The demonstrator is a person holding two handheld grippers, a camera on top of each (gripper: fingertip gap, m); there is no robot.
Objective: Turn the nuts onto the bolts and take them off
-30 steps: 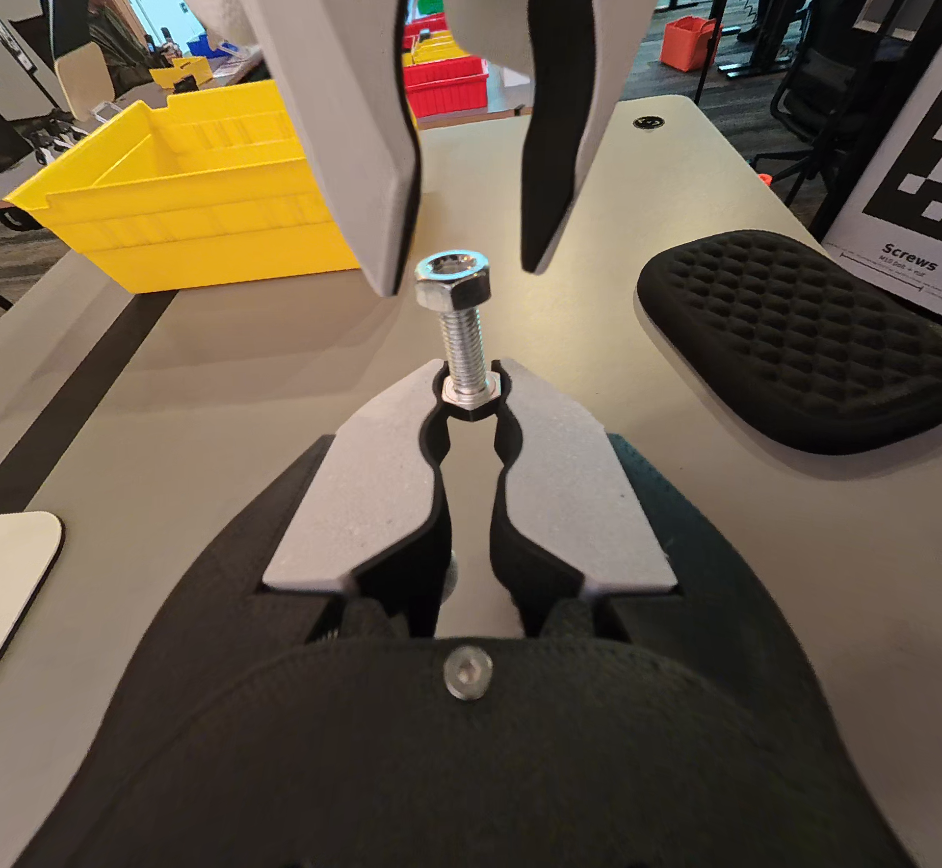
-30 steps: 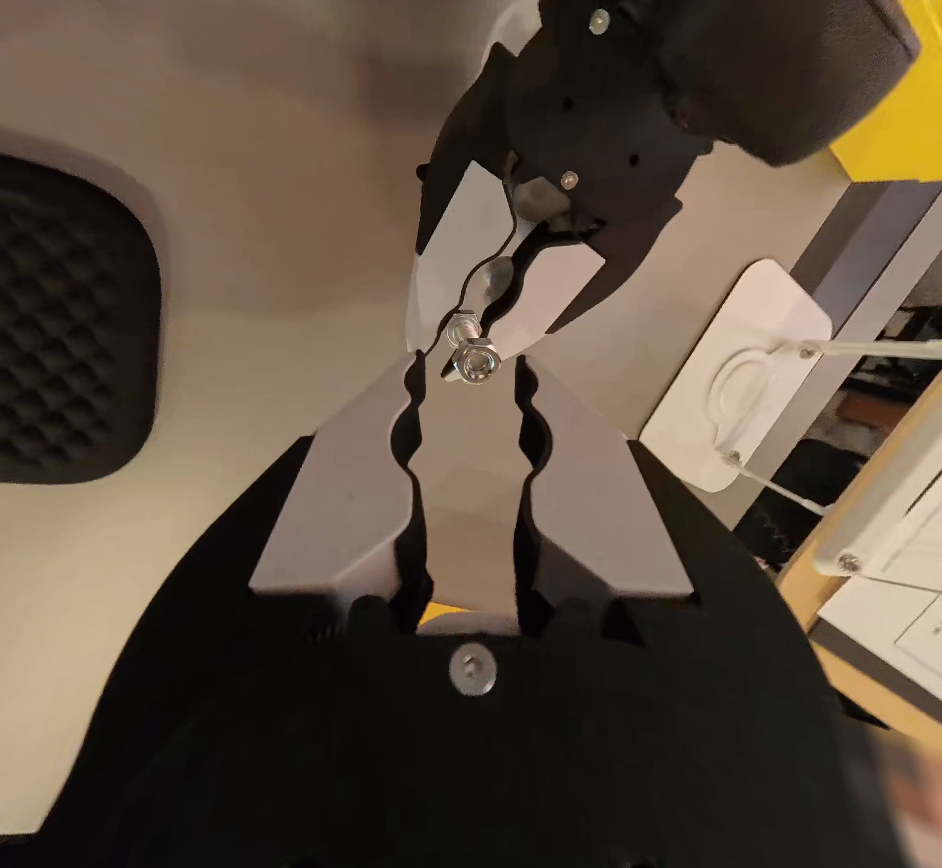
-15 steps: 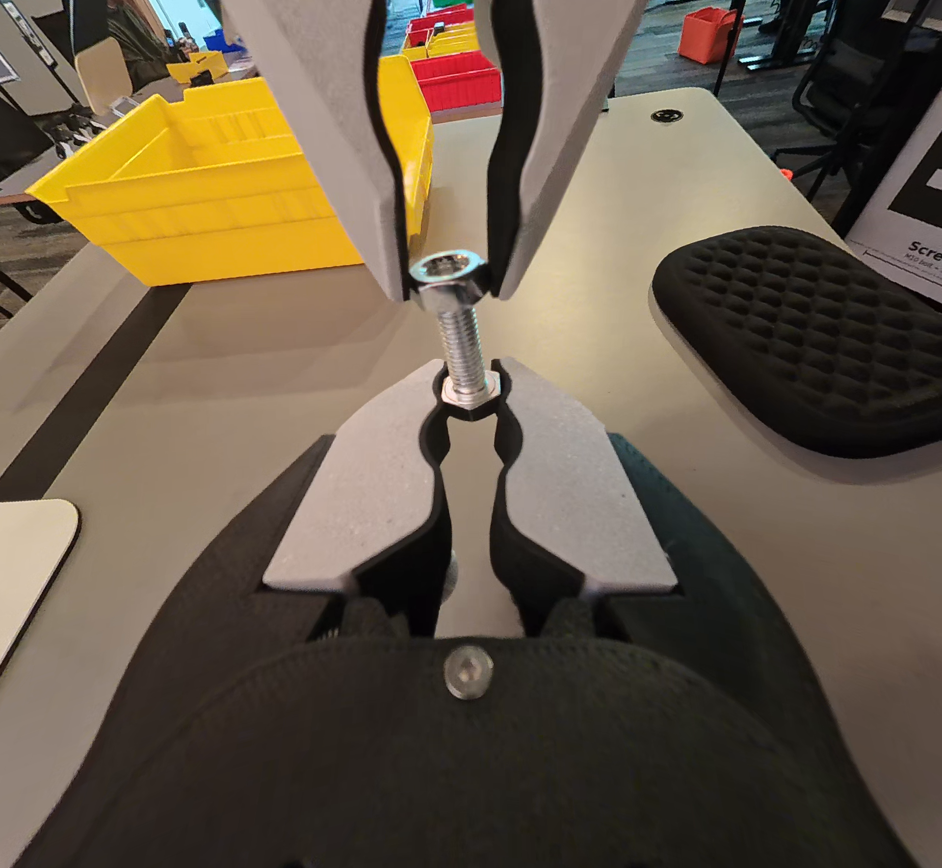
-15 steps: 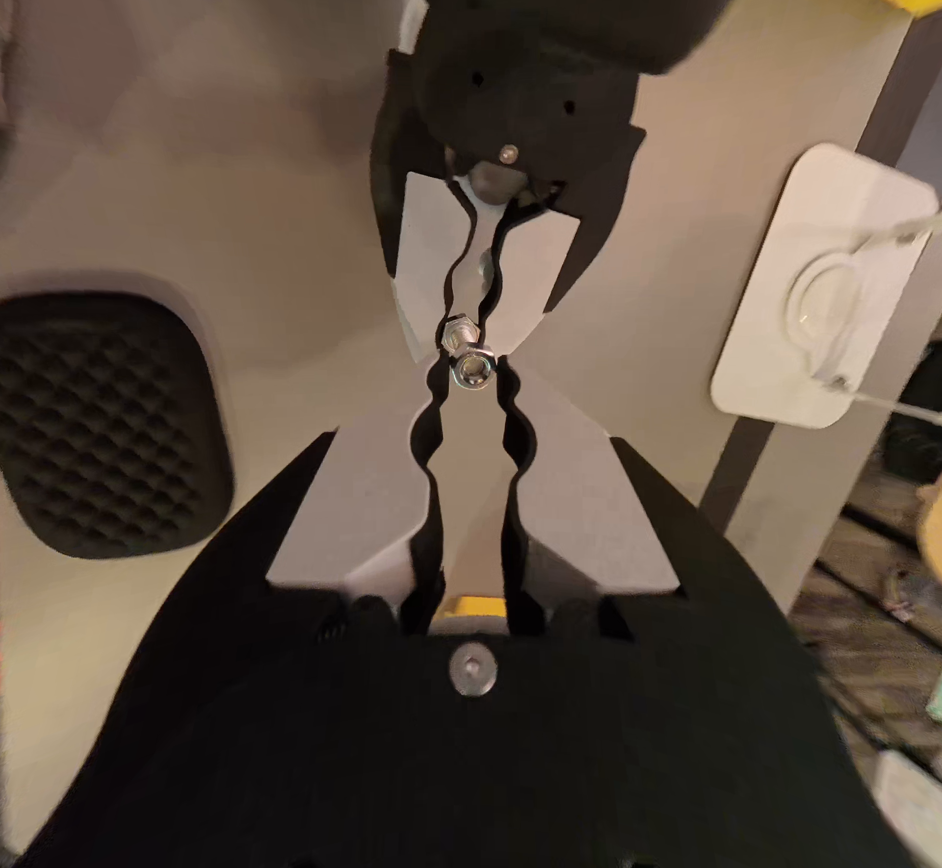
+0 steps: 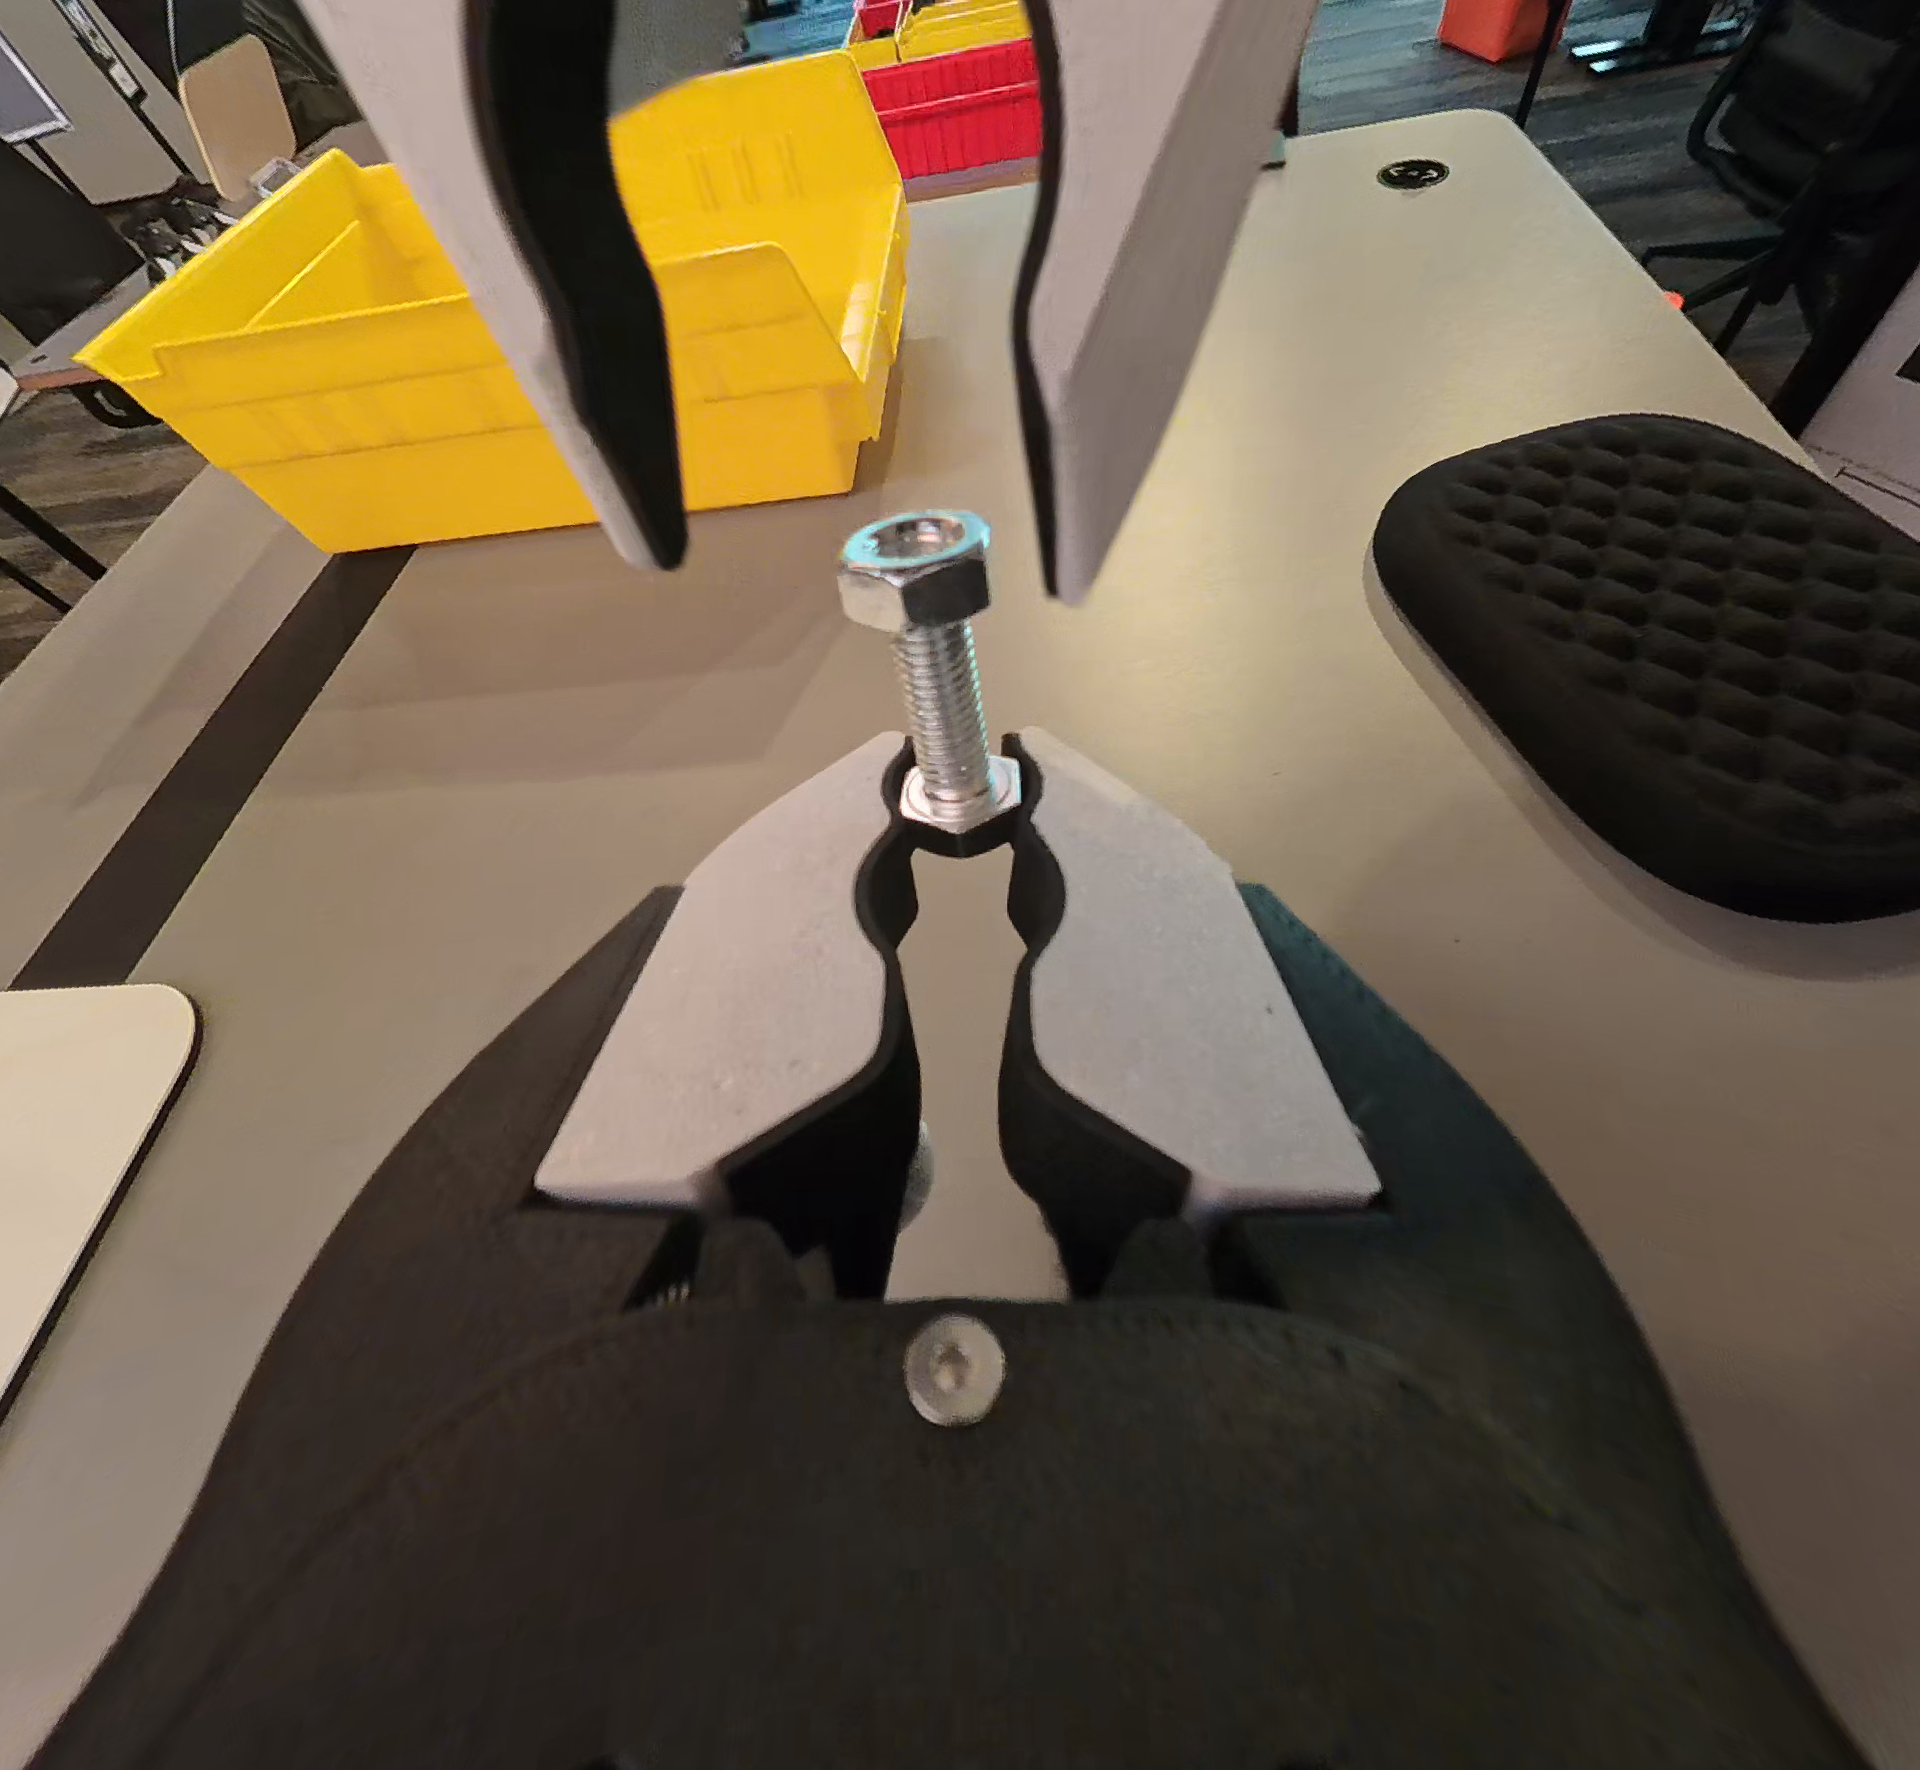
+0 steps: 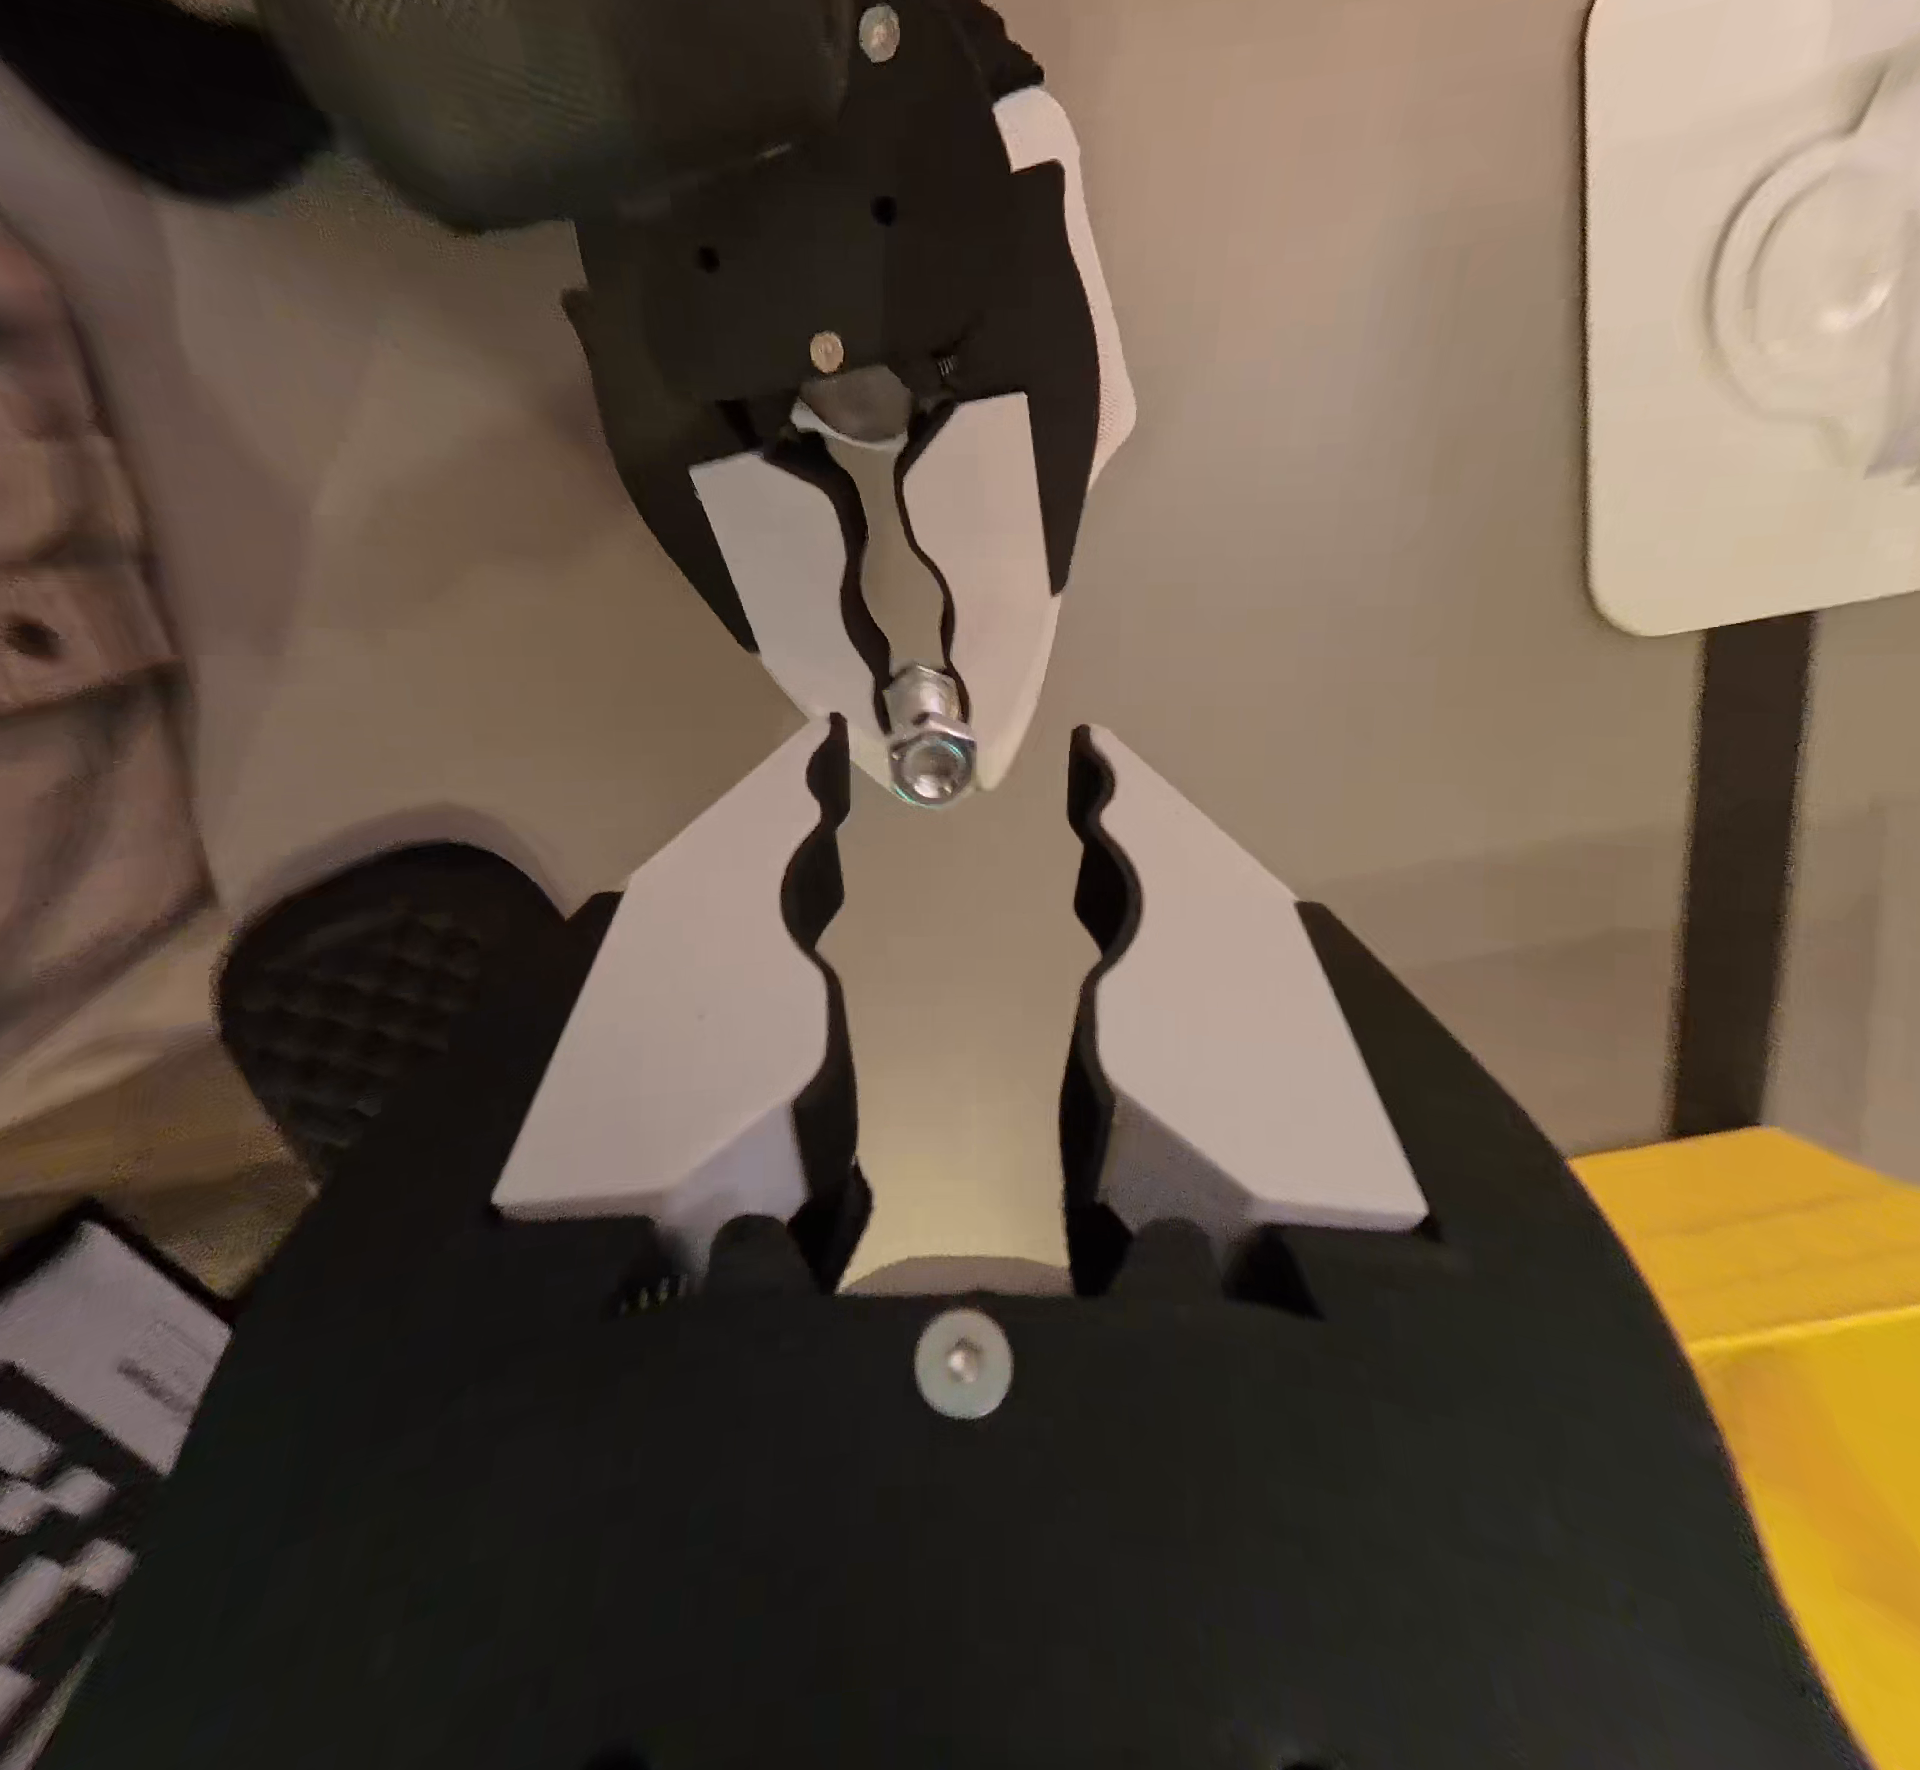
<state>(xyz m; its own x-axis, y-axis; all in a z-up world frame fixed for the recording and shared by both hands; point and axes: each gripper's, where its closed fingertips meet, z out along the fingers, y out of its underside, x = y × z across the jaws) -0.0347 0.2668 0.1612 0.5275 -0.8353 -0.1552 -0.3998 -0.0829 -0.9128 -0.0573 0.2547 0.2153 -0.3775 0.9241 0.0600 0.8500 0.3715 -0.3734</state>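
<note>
**Left tool pinches nut on upright bolt, right tool spread above bolt head**

The left tool [image 5: 954, 790] is pinched on a silver hex nut [image 5: 958, 804], caught in the front notch between its two grey fingers. The bolt [image 5: 935, 681] threads through that nut and stands nearly upright, tilted slightly. It is bright zinc-silver, with a threaded shank exposed between nut and head. The hex head sits on top with a shallow round recess in its face, clean and shiny. Nut and bolt are held in the air above the beige surface [image 5: 1299, 702], not resting on it.

The right tool [image 6: 951, 749] comes down from above, jaws spread wide. Its fingertips [image 5: 1075, 567] sit on either side of the bolt head, close but apart from it, no contact on either side. In the right wrist view the bolt head [image 6: 932, 766] appears end-on, between and just past the right tool's tips, with the left tool [image 6: 925, 681] beyond it.

A yellow bin [image 5: 499, 370] stands toward the surface's far left edge. A black textured pad [image 5: 1683, 660] lies at the right edge. A white flat plate [image 5: 73, 1118] lies at the near left edge.
</note>
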